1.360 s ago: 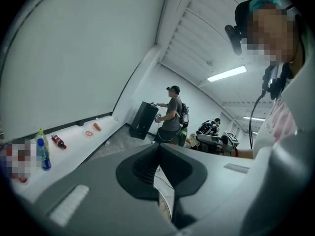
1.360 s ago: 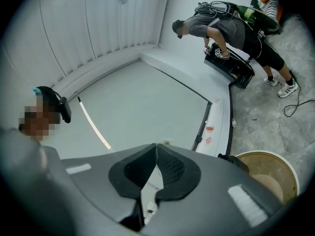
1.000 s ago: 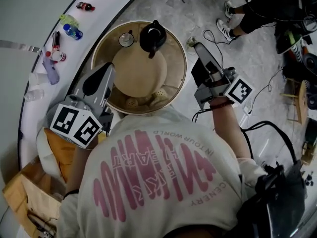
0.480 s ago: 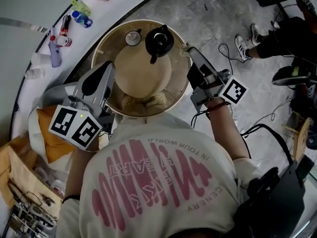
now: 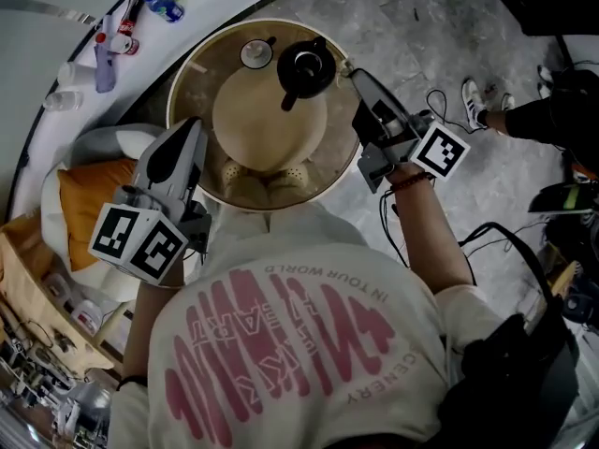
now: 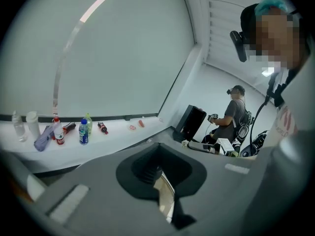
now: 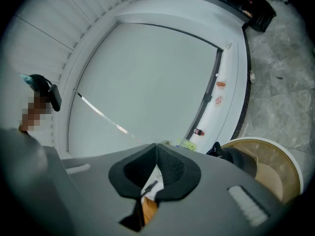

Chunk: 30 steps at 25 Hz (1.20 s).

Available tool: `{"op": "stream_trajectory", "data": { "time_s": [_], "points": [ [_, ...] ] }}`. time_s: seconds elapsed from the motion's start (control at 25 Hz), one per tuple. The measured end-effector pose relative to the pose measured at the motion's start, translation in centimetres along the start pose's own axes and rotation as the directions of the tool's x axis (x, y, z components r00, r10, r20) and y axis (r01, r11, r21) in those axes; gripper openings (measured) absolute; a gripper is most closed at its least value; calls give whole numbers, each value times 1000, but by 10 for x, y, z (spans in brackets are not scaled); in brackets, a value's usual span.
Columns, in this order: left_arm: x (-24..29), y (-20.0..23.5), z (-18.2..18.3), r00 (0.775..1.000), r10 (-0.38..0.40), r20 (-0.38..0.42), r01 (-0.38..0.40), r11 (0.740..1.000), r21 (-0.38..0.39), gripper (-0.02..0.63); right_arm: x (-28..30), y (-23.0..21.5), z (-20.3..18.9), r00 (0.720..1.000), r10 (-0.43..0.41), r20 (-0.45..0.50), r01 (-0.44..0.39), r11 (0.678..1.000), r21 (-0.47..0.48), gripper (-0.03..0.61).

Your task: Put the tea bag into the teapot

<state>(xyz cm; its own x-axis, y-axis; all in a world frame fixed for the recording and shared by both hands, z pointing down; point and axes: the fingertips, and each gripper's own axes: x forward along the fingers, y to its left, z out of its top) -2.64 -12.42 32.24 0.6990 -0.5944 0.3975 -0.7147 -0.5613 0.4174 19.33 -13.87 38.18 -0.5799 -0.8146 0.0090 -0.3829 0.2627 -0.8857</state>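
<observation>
A black teapot (image 5: 304, 68) stands at the far side of a round tan tea table (image 5: 337, 171), its top showing a pale glint. A small round cup or lid (image 5: 255, 54) sits just left of it. My right gripper (image 5: 357, 76) hangs over the table's right rim, close beside the teapot, jaws together and empty. My left gripper (image 5: 194, 125) is over the left rim, also shut and empty. In the right gripper view the teapot (image 7: 234, 157) shows as a dark shape past the jaws. I cannot make out a tea bag; pale perforated patches (image 5: 239, 171) lie at the near rim.
Bottles (image 5: 168, 3) lie on a curved white ledge (image 5: 75, 45) at the far left. An orange cushion (image 5: 80, 195) is at my left. Cables and a person's shoes (image 5: 473, 101) are on the marble floor to the right. Another person (image 6: 237, 113) stands farther off.
The head view has swung, so the table sits higher in the picture. My right gripper has come in toward the teapot. The left gripper keeps its place over the left rim.
</observation>
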Motion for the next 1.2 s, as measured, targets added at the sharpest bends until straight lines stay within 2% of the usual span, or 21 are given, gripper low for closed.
{"op": "stream_trajectory", "data": {
  "time_s": [0.4,0.64,0.76,0.96,1.08,1.2],
  "points": [
    [-8,9,-24,996,80,-29,-81,996,-35,14,40,-35,-16,990,-45,-133,32,995,-99,9],
    [-3,17,-27,996,75,-44,-77,996,-38,14,57,-71,-35,969,-151,-194,124,982,-145,9],
    [-5,16,-32,996,70,-61,-72,997,-27,14,56,-90,-40,948,-234,-215,190,960,-204,9],
    [-11,17,-43,994,81,-80,-84,996,-41,14,57,-108,-49,920,-304,-246,231,931,-283,9],
    [-13,16,-47,993,80,-84,-85,995,-52,14,60,-112,-51,900,-349,-261,242,899,-365,9],
    [-14,14,-50,993,76,-88,-82,995,-57,14,63,-116,-56,868,-404,-288,235,846,-478,9]
  ]
}}
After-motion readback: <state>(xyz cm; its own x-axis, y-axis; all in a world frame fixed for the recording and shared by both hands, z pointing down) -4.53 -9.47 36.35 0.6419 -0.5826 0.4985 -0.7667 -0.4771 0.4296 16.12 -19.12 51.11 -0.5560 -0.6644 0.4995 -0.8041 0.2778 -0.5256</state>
